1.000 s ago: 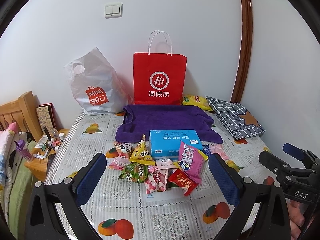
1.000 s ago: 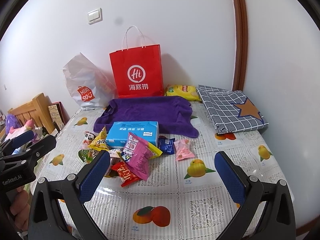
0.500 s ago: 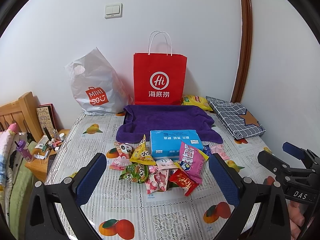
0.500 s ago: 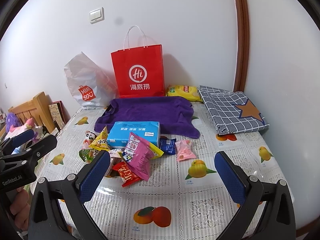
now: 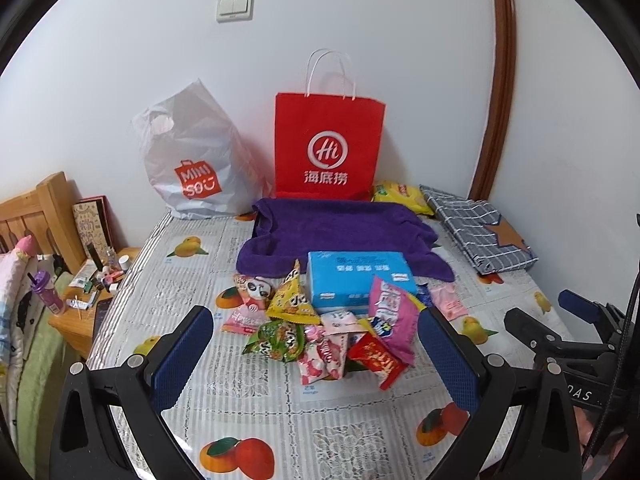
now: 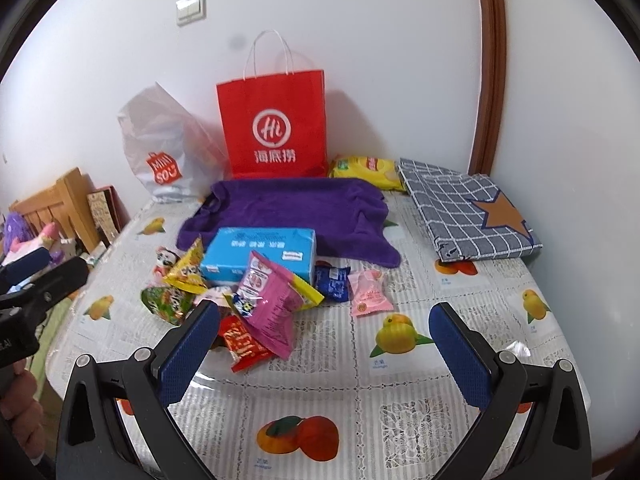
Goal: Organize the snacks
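nothing looks sorted yet: the snacks lie heaped on the tabletop before the red bag. the left hand-held gripper and right hand-held gripper both hang spread apart, empty.

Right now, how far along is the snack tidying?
Nothing looks done: the snacks lie in a loose pile in front of the blue box on the table. Both grippers, left and right, are open and empty above the table. All the sorting is left.
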Available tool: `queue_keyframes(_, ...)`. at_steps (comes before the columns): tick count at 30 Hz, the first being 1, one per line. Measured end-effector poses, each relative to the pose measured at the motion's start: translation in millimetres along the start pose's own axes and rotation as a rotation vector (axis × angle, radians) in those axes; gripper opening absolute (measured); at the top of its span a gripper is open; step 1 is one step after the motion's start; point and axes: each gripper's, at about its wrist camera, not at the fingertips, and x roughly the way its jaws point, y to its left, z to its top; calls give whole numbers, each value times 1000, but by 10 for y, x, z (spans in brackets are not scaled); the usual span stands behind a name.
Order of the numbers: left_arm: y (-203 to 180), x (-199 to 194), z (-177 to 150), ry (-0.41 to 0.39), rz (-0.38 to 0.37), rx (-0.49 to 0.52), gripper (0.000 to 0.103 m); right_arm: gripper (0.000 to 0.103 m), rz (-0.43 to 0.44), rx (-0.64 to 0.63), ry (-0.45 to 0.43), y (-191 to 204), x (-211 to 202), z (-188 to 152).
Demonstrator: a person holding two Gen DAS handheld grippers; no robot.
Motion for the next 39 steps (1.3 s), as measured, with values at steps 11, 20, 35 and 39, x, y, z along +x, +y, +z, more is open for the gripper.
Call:
queue_keyframes(11,237,502,-102,70,-6,-38,102,103,22,-35,6,27,419,-95)
queue_keyframes(20,584,914,-201,157,26,-39,102,95,96,84,120,-73,941,-176)
queue_keyframes(35,1090,1307,-372,200,-7,-82,102,82,202,240,249,272,1685,-75)
queue_keyframes(39,1136,1366,-374,201,-24,-77,102,83,180,265,274,335,1826,-49)
